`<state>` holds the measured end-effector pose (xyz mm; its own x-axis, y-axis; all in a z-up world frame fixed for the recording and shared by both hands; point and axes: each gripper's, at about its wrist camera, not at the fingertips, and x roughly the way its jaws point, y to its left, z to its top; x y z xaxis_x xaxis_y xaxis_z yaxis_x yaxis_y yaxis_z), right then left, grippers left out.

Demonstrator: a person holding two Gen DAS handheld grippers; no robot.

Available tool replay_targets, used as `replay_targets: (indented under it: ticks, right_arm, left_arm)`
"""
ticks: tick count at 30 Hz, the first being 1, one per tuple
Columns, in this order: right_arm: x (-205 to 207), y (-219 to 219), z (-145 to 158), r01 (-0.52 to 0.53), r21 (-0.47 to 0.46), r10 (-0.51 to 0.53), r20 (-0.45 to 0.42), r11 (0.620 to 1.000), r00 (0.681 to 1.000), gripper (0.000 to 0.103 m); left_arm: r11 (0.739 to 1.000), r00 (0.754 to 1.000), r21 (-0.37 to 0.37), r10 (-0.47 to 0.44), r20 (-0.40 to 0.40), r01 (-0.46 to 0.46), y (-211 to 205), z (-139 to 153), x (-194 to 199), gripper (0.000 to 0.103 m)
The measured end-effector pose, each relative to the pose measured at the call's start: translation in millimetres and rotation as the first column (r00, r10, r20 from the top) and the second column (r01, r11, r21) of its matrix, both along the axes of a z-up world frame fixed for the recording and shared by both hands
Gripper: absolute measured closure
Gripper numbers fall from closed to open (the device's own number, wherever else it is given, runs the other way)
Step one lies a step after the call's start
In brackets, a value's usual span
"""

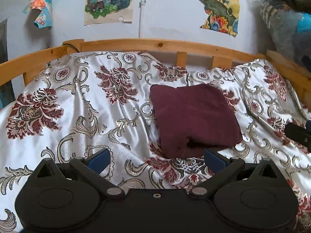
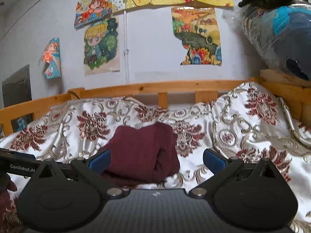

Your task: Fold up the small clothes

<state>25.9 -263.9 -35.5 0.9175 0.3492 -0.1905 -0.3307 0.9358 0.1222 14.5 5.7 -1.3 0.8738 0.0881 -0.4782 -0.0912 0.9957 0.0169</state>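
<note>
So the dark maroon knit garment (image 1: 194, 119) lies folded compact on the floral satin bedspread (image 1: 77, 116), looks finished. Left gripper (image 1: 156, 160) and right gripper (image 2: 156, 160) hang spread wide, holding nothing, garment at 12 o'clock, probably released.

A white satin bedspread (image 1: 81, 116) patterned with maroon flowers and silver scrolls covers a bed; a pine bed rail (image 1: 155, 44) runs behind it; children's drawings, among them a blond cartoon figure (image 2: 101, 45) and a landscape (image 2: 197, 36), hang on the pale wall; a plastic-wrapped bundle (image 2: 279, 36) sits at right.
</note>
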Motion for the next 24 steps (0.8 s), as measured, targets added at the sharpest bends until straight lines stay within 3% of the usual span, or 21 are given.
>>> replay_targets:
  ticks: [14,24]
  right_arm:
    - [18,-5,-19,0.059,0.002,-0.059,-0.087,0.998,0.994,0.000]
    - [18,-6,-19,0.063,-0.002,-0.063,-0.085,0.998,0.994,0.000]
  left_arm:
    - [1.000,1.000,-0.009,-0.005,0.002,0.005,-2,-2,1,0.001]
    - [1.000,1.000,-0.008,-0.006,0.002,0.006,-1,-1,1,0.001]
